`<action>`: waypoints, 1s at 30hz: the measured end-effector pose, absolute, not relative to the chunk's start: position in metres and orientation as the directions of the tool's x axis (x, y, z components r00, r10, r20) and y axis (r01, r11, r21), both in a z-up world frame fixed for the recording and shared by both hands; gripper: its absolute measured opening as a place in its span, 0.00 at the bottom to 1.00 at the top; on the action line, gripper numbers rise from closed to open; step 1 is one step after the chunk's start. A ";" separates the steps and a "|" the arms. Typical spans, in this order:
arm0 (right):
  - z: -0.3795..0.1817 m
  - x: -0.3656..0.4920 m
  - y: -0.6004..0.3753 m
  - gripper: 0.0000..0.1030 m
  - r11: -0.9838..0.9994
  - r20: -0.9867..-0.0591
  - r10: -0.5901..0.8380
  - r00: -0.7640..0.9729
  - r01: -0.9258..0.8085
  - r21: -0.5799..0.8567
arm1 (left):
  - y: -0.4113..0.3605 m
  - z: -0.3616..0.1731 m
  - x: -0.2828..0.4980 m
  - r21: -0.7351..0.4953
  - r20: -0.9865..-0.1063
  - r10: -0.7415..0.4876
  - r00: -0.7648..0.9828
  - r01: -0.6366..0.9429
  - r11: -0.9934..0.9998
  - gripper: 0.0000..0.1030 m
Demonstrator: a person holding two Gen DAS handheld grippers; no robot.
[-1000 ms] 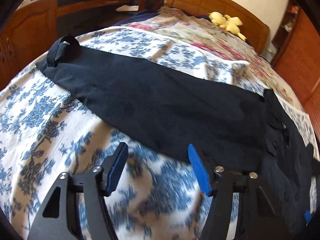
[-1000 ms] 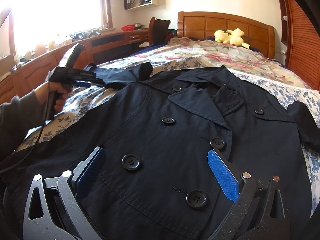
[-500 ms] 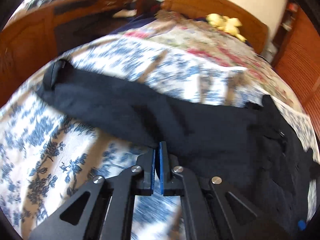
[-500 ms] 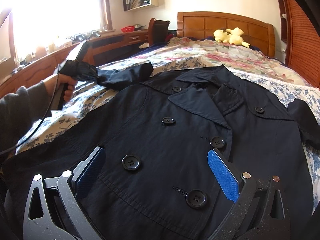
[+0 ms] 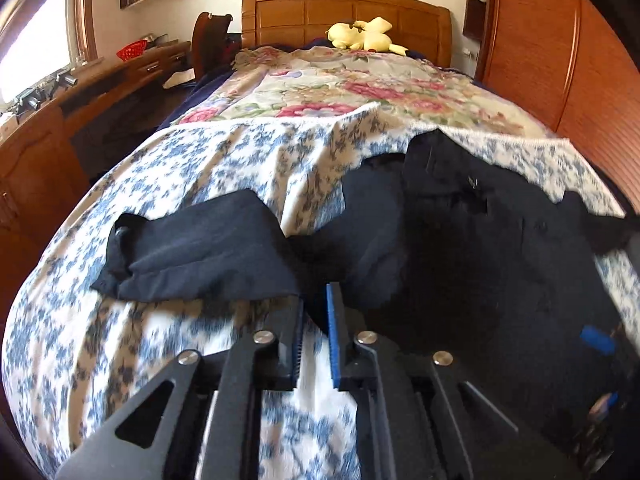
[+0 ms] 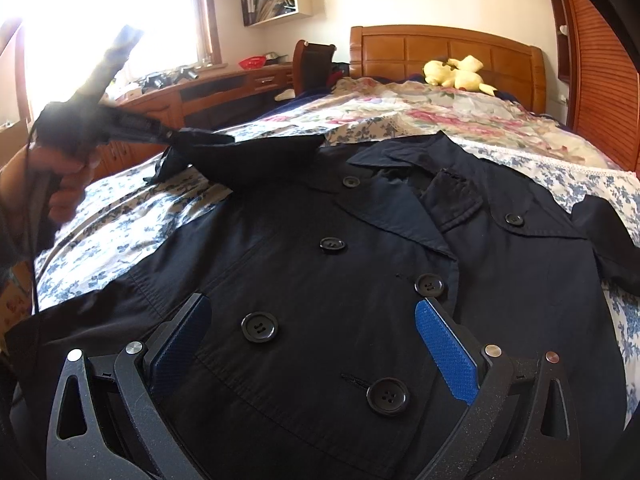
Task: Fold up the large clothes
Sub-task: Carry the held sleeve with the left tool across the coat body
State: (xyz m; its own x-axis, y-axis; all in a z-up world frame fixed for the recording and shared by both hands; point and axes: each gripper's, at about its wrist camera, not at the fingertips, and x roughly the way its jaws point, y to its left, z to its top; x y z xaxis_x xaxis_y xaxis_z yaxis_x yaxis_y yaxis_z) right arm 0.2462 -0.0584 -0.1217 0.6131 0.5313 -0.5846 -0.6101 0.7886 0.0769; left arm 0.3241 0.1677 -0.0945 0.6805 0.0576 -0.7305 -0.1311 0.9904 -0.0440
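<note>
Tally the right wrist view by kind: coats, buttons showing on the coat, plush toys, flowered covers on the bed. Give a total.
coat: 1
buttons: 6
plush toy: 1
flowered covers: 2, blue-flowered and pink-flowered
Total: 10

yellow plush toy (image 5: 362, 36), wooden headboard (image 5: 344, 12), floral bedspread (image 5: 340, 92), red basket (image 5: 132, 49)

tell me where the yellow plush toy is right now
The yellow plush toy lies at the far end of the bed, against the wooden headboard, beyond the dark navy double-breasted coat.
</note>
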 end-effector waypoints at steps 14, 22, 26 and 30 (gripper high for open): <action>-0.122 0.246 -0.058 1.00 0.790 -0.583 0.527 0.618 -0.609 0.068 | 0.232 -0.129 0.266 -0.083 -0.753 0.114 0.649 -0.264 0.961 0.48; -0.123 0.246 -0.058 1.00 0.790 -0.585 0.525 0.618 -0.609 0.066 | 0.273 -0.135 0.292 -0.164 -0.754 0.103 0.649 -0.339 0.926 0.53; -0.123 0.247 -0.058 1.00 0.790 -0.584 0.527 0.618 -0.609 0.068 | 0.293 -0.143 0.310 -0.222 -0.759 0.095 0.644 -0.393 0.892 0.53; -0.123 0.247 -0.058 1.00 0.790 -0.584 0.526 0.618 -0.609 0.067 | 0.309 -0.161 0.329 -0.288 -0.784 0.058 0.618 -0.444 0.849 0.53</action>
State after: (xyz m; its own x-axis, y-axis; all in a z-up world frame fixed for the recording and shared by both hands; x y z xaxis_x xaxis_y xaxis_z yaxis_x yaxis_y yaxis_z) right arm 0.2466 -0.0584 -0.1229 0.6185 0.5261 -0.5837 -0.6089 0.7904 0.0671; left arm 0.3290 0.3086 -0.1609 0.6184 0.0578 -0.7837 -0.4439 0.8486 -0.2876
